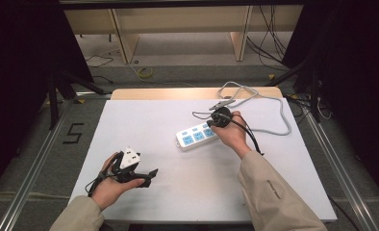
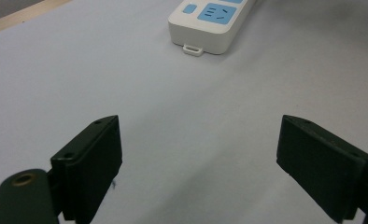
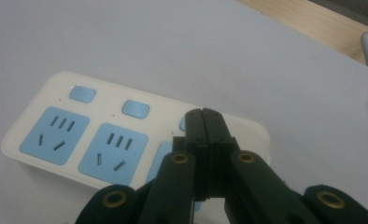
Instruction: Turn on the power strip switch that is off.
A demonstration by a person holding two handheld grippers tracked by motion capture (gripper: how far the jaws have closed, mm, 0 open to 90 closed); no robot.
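White table (image 1: pixel 178 192), power strip (image 1: pixel 196 135) under closed right gripper (image 1: pixel 220 117) fingers, left gripper (image 1: pixel 146 176) spread, well apart.

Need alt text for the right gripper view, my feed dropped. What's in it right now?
The right tongs are shut with nothing between their black jaws, poised over the third switch of a white power strip with blue sockets and blue switches. The strip lies on a pale grey table, whose wooden edge shows at the top right.

Even soft light, dark edges (close jaws blurred)
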